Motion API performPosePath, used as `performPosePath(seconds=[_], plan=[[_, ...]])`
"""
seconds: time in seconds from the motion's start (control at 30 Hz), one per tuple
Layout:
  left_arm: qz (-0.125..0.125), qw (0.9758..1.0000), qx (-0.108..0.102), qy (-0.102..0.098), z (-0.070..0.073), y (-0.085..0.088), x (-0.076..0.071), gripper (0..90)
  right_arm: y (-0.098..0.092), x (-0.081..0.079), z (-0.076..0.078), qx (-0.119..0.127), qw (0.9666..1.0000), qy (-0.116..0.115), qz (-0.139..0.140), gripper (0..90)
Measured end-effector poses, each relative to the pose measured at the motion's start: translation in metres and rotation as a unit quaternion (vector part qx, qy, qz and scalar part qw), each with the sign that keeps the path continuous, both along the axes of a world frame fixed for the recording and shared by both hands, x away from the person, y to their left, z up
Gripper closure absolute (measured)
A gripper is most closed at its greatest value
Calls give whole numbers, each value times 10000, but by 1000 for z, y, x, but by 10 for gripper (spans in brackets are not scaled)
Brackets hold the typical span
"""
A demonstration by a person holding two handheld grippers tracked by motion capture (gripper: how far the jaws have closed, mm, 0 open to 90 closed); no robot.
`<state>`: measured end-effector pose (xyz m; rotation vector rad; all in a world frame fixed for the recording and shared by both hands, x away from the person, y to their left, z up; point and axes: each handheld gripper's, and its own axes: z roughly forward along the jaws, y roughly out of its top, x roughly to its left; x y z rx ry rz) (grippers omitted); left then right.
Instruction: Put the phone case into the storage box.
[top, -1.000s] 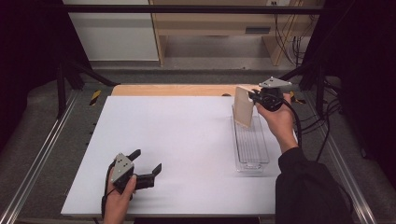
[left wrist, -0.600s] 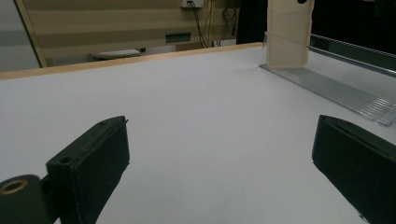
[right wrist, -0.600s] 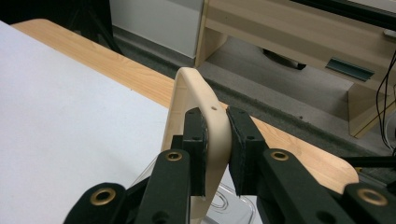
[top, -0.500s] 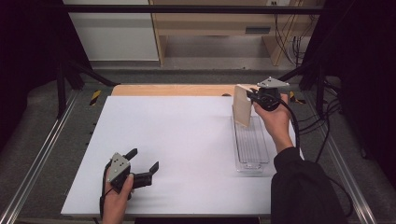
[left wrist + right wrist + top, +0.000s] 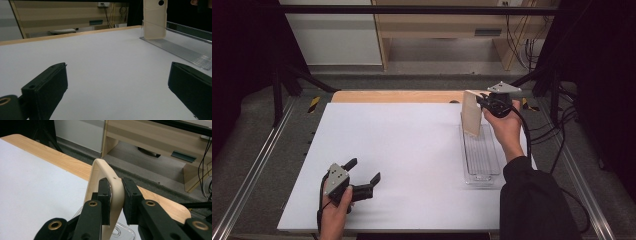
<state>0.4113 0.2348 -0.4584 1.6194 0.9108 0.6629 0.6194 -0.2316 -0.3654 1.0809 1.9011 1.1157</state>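
The right gripper (image 5: 116, 202) is clamped on the edge of a thin, cream-coloured plastic phone case (image 5: 471, 119) with rounded corners, which is pinched between the two black pads and held upright. Directly beneath the gripped case a long, clear ribbed plastic tray (image 5: 481, 156) is seen lying on the white table (image 5: 402, 145), its far end just under the case's lower edge. Well apart from that gripper, toward the near left corner of the table, the left gripper (image 5: 362, 181) is held low over the surface with its jaws spread wide and nothing between them.
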Motion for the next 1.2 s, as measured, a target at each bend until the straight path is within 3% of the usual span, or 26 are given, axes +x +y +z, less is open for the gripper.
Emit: performPosePath(seconds=[0.2,0.43,1.2], plan=[[72,10000,-27,7,0,9,3,17,0,2,-1,30,10000,-22,-26,778],[139,9998,-31,-133,2,14,3,17,-1,4,-2,2,9999,-22,-108,776],[73,9999,-32,-114,0,12,4,18,-1,14,-7,147,9995,24,-280,768]])
